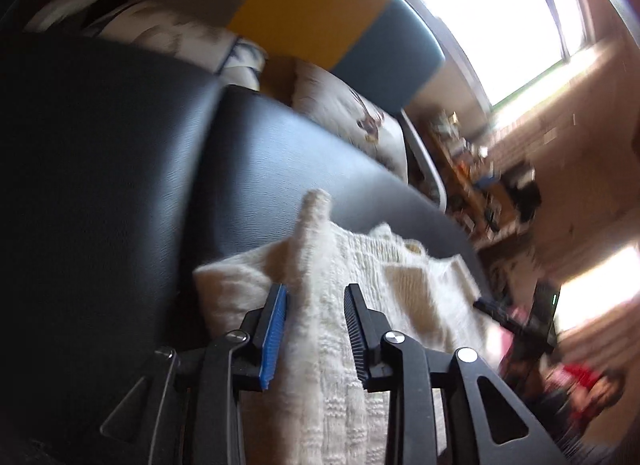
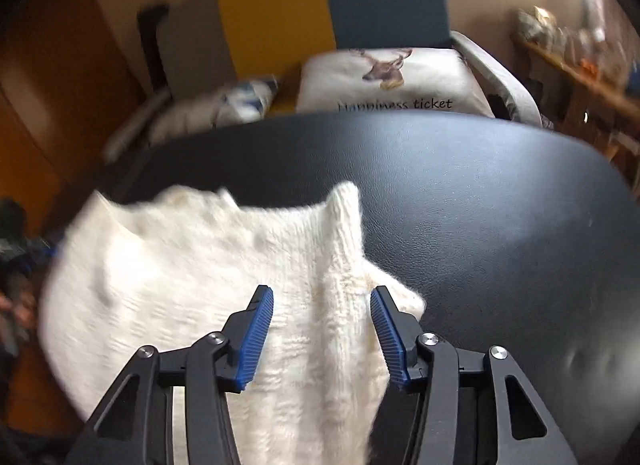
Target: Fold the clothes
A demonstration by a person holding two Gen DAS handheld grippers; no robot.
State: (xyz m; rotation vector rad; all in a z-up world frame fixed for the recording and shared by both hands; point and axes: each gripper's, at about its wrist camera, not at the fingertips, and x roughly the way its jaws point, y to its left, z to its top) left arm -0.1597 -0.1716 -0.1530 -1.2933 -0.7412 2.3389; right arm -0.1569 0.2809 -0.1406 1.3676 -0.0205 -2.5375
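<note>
A white knitted garment is lying on the black padded bench, and both pairs of tongs are hovering over it with their jaws standing apart, neither one clamping any cloth.

In the right wrist view, the right tongs are straddling a raised ridge of knit that is running straight ahead, away from the camera, ending in a small peak. The bulk of the garment is spreading off to the left of that ridge and spilling past the bench edge; to the right there is only bare black padding.

In the left wrist view, the left tongs are likewise sitting astride a long fold of the garment, which is also pointing forward and rising to a tip. Here the rest of the cloth is lying to the right.

So each fold's long axis is lining up with the fingers, and each pair seems equally near its own ridge. Motion blur is softening both views.
</note>
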